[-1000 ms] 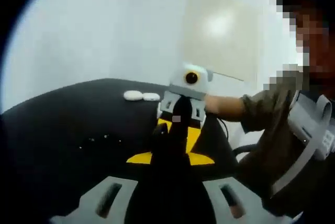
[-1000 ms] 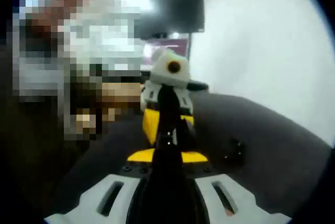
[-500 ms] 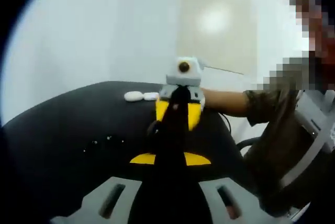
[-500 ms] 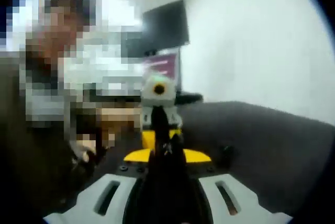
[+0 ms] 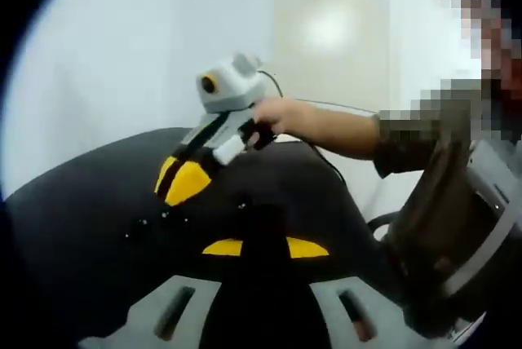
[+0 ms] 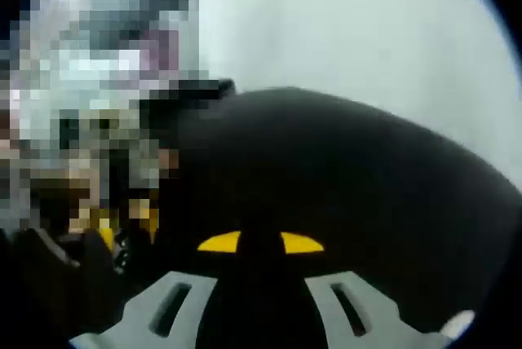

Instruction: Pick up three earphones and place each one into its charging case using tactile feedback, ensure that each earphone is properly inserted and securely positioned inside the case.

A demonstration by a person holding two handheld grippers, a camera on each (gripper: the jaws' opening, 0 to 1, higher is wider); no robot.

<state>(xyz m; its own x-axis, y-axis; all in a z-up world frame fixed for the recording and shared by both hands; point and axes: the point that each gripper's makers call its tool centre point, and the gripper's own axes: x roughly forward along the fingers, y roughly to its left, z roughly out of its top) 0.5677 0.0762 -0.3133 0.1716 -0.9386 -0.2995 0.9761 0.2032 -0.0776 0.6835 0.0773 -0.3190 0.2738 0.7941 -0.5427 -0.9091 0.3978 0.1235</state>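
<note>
My left gripper (image 5: pixel 265 212) rises from the bottom of the left gripper view with its black jaws pressed together over the black table (image 5: pixel 90 202). The right gripper (image 5: pixel 173 187), grey with yellow-tipped jaws, comes in from the right, held by a hand (image 5: pixel 281 117), and slants down toward the table's far left. In the right gripper view my right gripper (image 6: pixel 261 239) also stands shut, dark against the black table (image 6: pixel 359 170). I cannot tell whether either holds anything. A small white rounded thing (image 6: pixel 461 322) lies at the lower right edge. Tiny pale specks (image 5: pixel 143 221) dot the table, too small to name.
A person's sleeve (image 5: pixel 424 133) and arm reach in from the right of the left gripper view, with a grey chair part (image 5: pixel 489 202) beside them. A pale wall (image 5: pixel 122 55) stands behind the table. Dark, blurred shapes (image 6: pixel 49 276) crowd the left of the right gripper view.
The right gripper has swung from right in front of my left jaws up and to the left, now covering the two white cases. The right gripper view has turned down onto the table.
</note>
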